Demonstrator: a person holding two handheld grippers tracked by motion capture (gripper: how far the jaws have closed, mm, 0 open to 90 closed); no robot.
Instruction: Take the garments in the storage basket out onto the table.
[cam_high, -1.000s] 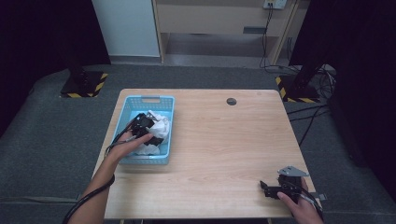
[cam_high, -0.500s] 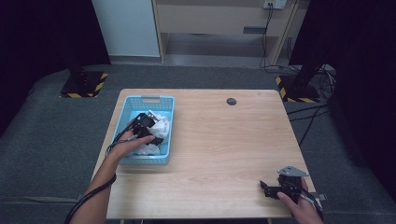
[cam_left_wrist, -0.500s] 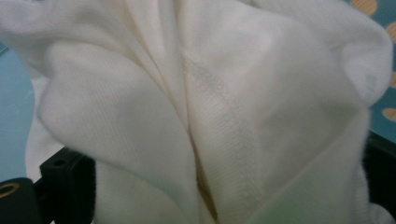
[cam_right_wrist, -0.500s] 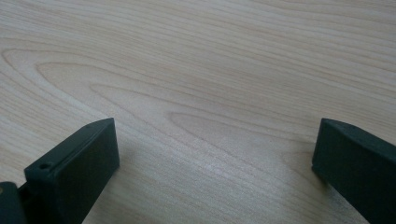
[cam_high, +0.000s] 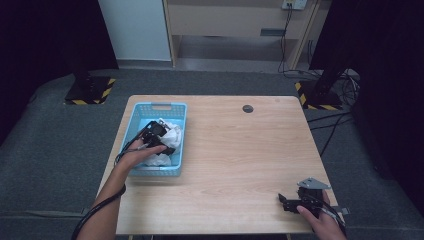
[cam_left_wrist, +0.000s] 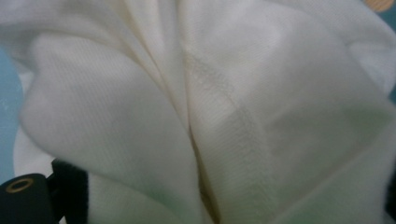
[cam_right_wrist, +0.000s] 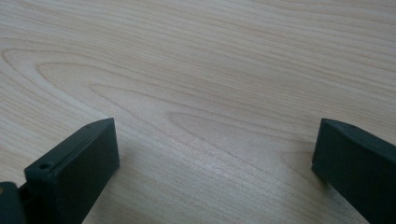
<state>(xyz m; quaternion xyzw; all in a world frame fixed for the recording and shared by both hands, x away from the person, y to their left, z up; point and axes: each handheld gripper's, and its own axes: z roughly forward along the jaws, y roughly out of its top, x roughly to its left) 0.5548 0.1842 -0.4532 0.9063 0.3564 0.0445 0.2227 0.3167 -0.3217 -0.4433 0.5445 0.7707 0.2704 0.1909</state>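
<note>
A crumpled white cloth (cam_high: 173, 134) lies in a light blue plastic basket (cam_high: 153, 106) at the table's left side. My left gripper (cam_high: 166, 141) is down inside the basket, pushed into the cloth. In the left gripper view the cloth (cam_left_wrist: 243, 93) bulges between the two jaws, which stand far apart at the bottom corners, so the left gripper (cam_left_wrist: 219, 196) is open. My right gripper (cam_high: 284, 202) rests low at the table's front right corner, pointing left. The right gripper (cam_right_wrist: 215, 154) is open, with bare wood between its jaws.
The wooden table (cam_high: 240, 150) has a small dark round disc (cam_high: 247, 108) near its far edge. Grey floor surrounds the table, with black stands with yellow-striped bases (cam_high: 90, 90) at both far corners and cables (cam_high: 335, 120) at the right.
</note>
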